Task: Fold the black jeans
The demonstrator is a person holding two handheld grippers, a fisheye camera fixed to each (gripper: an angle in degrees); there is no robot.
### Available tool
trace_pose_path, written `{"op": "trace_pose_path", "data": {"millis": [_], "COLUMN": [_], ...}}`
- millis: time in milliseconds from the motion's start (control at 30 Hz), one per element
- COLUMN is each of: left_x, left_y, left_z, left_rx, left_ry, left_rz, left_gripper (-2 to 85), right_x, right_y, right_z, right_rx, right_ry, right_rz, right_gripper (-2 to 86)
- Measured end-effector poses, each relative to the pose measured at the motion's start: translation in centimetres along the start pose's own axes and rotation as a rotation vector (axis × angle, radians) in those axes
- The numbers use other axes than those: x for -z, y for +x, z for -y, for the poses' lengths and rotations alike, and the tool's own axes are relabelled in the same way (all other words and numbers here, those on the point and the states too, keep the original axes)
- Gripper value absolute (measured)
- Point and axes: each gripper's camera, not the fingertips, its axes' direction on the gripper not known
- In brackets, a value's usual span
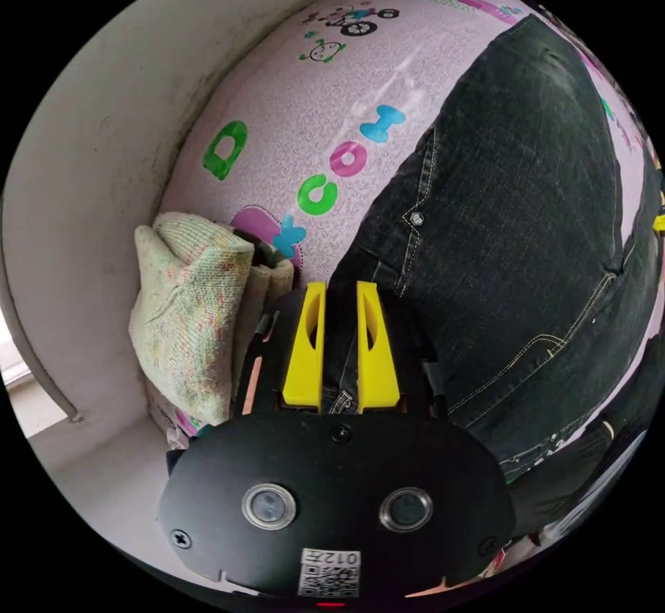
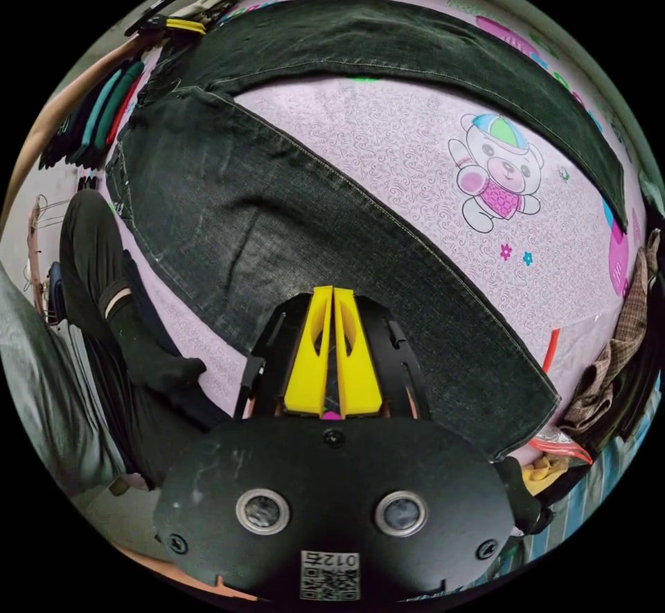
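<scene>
jeans [image 2: 277, 225]: spread on bed [image 2: 415, 156], legs apart
knit [image 1: 187, 308]: on bed by wall [image 1: 83, 190]
left gripper [image 1: 341, 287]: over waistband

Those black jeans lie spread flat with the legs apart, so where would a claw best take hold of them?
Probably at the hem end of the nearer leg of the black jeans, coming in from the mat's edge: the hem lies flat there, so jaws could slide around it.

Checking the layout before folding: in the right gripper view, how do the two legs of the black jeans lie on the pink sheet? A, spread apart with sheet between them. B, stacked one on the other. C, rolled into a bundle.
A: the black jeans lie with their legs splayed, and the pink sheet with its bear print shows between them.
</scene>
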Motion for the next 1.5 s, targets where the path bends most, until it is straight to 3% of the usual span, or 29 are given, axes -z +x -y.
{"op": "trace_pose_path", "data": {"millis": [133, 233, 467, 633, 767, 1033, 1233, 1500], "left_x": [-0.7, -0.9, -1.2, -1.5, -1.8, -2.5, -2.9, -1.9], "left_y": [-2.2, -2.4, -2.1, -1.7, -1.5, -0.4, 1.5, 6.2], "left_z": [-0.3, -0.5, -0.8, -1.8, -2.9, -5.3, -7.5, -10.3], "left_rx": [0.061, 0.037, -0.002, -0.014, -0.011, 0.004, 0.052, 0.133], "left_ry": [0.004, 0.016, 0.005, 0.022, 0.052, 0.087, 0.120, 0.129], "left_rz": [-0.147, -0.147, -0.122, -0.106, -0.110, -0.119, -0.095, 0.078], "left_gripper": [4.8, 4.4, 3.7, 3.4, 3.3, 2.8, 1.5, 0.1], "right_x": [0.6, 4.4, 13.2, 16.1, 17.3, 18.8, 21.3, 30.2], "right_y": [1.0, 3.8, 17.9, 23.5, 27.3, 29.8, 27.2, 23.3], "right_z": [2.5, 5.5, 13.2, 15.6, 15.2, 16.5, 15.5, 4.1], "right_rx": [0.000, -0.059, -0.584, -0.818, -0.965, -0.946, -0.867, -0.907], "right_ry": [-0.085, 0.037, 0.426, 0.529, 0.611, 0.551, 0.457, 0.664], "right_rz": [0.063, 0.097, 0.021, -0.112, -0.079, -0.113, -0.327, -0.223], "right_gripper": [-0.9, -0.8, 2.9, 5.8, 9.0, 10.1, -0.4, -1.0]}}
